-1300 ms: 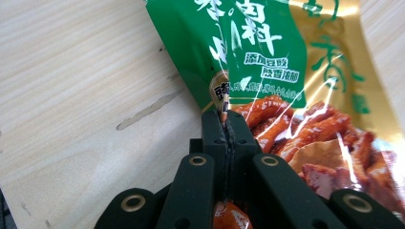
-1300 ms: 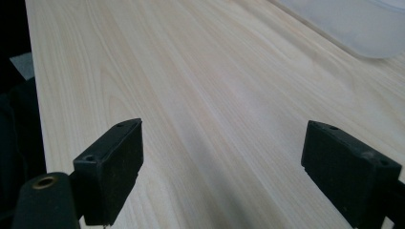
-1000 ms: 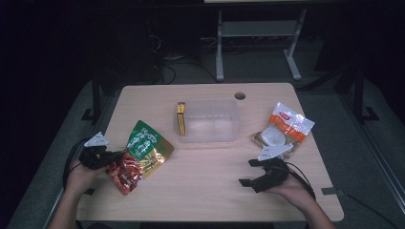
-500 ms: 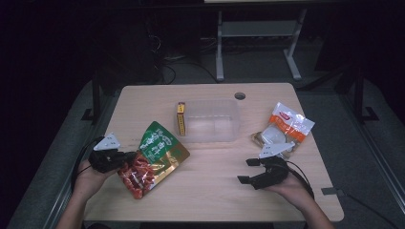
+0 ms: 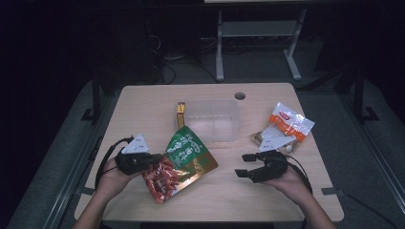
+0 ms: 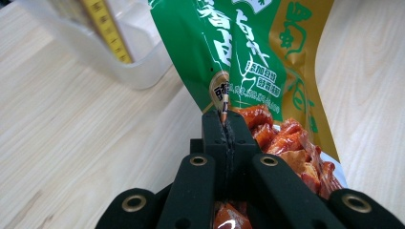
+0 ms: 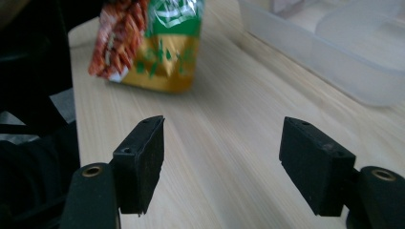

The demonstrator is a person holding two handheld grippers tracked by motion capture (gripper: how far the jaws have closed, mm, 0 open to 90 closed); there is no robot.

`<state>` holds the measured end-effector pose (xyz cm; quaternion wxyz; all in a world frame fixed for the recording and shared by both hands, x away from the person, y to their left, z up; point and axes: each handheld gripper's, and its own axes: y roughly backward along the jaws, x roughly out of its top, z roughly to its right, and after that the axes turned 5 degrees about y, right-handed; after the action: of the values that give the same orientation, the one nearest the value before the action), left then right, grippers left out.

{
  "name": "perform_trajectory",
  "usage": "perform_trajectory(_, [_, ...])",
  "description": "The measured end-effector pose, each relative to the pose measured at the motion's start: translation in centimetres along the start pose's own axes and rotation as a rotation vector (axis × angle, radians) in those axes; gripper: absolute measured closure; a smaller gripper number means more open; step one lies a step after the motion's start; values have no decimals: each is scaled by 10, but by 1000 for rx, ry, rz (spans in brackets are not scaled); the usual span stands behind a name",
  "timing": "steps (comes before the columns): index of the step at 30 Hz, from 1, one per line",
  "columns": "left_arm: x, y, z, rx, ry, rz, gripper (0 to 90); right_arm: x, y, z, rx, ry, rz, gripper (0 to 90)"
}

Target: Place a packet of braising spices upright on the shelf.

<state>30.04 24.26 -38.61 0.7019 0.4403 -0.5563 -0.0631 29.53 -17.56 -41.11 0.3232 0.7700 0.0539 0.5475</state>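
Left gripper (image 5: 154, 161), lower left of high view, clamping jaws tight on edge of green snack bag (image 5: 184, 160); bag sitting left of centre on table (image 5: 143, 102), just below clear plastic tub (image 5: 213, 119).

Right gripper (image 5: 242, 171), lower right, holding nothing; jaws wide apart, having just been closing a little, bare tabletop between them.

Bag's long axis running diagonally, green top pointing to upper right, red end to lower left.

Left gripper view showing bag seam (image 6: 224, 102) pinched between pads. High view showing white-and-orange packet (image 5: 286, 128) at right and yellow box (image 5: 181, 114) beside tub.
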Motion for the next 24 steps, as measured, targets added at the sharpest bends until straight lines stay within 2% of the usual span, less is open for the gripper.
perform_trajectory(9, [18, -18, 16, -55, -79, -29, 898, 25, -9, -3, 39, 33, 26, 367])
perform_trajectory(13, [25, -25, 24, -75, -106, -25, 897, 34, -15, -2, 64, 51, 27, 404])
perform_trajectory(18, [36, -28, 31, -96, -133, -6, 898, 42, -27, 2, 104, 48, 1, 473])
perform_trajectory(24, [43, -28, 40, -119, -154, 26, 897, 45, -34, 11, 134, 46, -2, 610])
